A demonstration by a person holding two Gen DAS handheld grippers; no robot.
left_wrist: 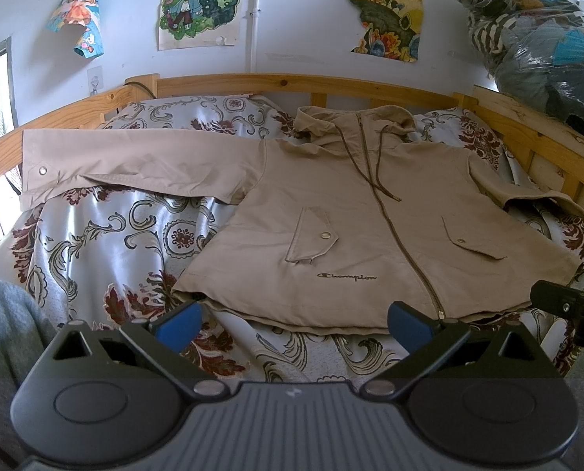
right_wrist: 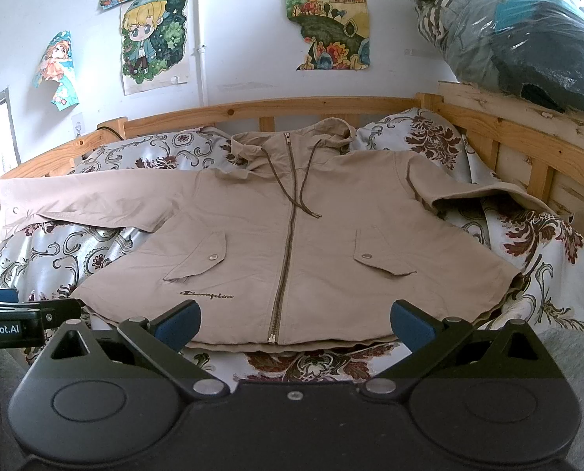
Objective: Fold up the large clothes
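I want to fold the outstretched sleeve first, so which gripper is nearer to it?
Left. The left gripper sits at the hem on the outstretched sleeve's side; the right gripper is further toward the other sleeve.

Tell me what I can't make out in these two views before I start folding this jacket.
- Jacket back and lining: hidden in both views, it lies front up on the bedspread.
- Cuff of the sleeve by the bed rail: drops out of sight behind bunched bedding in both views.
- Right gripper in the left wrist view: cut off by the frame edge.
- Bagged clothes: blurred by plastic glare.
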